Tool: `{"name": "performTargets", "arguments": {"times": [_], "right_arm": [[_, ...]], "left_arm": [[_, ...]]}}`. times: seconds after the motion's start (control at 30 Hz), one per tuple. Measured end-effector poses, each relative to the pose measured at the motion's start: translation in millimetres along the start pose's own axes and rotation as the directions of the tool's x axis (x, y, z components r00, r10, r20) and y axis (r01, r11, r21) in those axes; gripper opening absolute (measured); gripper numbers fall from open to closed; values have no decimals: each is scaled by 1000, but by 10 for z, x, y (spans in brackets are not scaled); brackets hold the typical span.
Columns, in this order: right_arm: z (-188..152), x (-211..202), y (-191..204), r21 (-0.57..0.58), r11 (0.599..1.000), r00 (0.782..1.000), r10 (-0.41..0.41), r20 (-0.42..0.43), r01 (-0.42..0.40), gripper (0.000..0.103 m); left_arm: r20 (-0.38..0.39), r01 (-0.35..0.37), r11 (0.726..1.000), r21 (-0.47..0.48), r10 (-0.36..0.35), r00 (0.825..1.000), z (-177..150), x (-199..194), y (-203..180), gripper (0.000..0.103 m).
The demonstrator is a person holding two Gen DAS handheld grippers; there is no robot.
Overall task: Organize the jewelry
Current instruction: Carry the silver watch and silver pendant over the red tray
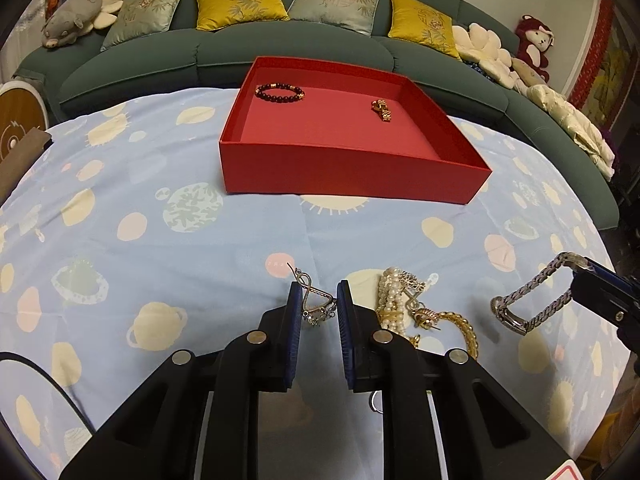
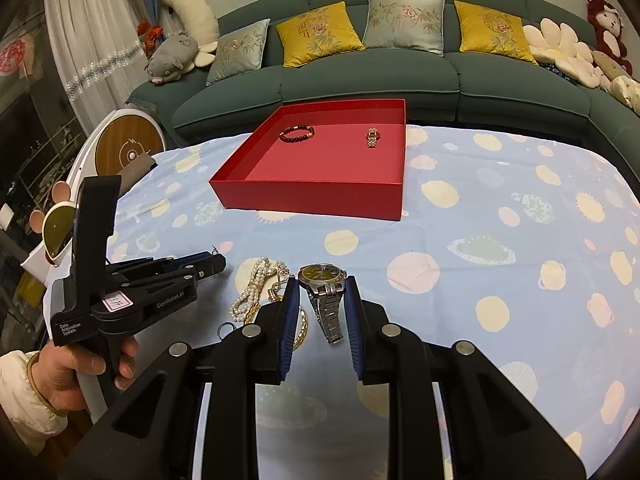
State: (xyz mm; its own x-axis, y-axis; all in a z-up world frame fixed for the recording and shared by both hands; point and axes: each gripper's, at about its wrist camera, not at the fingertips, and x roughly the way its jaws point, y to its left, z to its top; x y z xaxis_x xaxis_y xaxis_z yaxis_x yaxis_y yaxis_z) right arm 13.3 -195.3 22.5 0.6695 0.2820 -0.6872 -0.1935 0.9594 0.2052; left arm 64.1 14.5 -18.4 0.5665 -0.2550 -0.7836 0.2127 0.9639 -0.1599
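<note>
Ahead of both your grippers sits the red tray [image 1: 352, 178] on the spotted cloth [image 1: 160, 240], well apart from your fingertips; it already holds 2 pieces, a dark bead bracelet [image 1: 280, 93] and a small gold watch [image 1: 382, 110]; so you are at the pick-up step, with both tools loaded.

Your right gripper [image 2: 322, 312] is clenched on the steel watch [image 2: 325, 292], its band between the blue pads and the dial just beyond the tips; your left gripper [image 1: 318, 306] grasps a silver earring [image 1: 314, 300], its hook poking out past the left pad.

Just right of your left gripper lies the remaining heap: pearl strand [image 1: 390, 294] and gold chain [image 1: 460, 326], tangled together.

Next, I judge, you lift each piece clear and carry it forward over the tray's near wall; the earring looks thinly pinched, so keep the squeeze steady and set it on bare floor apart from the 2 pieces.
</note>
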Motion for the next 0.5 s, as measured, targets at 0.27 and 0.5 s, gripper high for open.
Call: {"name": "performTargets", "arguments": {"times": [0.27,0.5], "right_arm": [[143,-99,33,15,1000,999,12,51,-12,22],[219,-130,73,20,1000,997,13,81,-14,22]], "left_arm": [[64,58,998,9,-59,996,81,-328,-62,15],[112,91,996,6,-91,990,126,-555,-40,15]]}}
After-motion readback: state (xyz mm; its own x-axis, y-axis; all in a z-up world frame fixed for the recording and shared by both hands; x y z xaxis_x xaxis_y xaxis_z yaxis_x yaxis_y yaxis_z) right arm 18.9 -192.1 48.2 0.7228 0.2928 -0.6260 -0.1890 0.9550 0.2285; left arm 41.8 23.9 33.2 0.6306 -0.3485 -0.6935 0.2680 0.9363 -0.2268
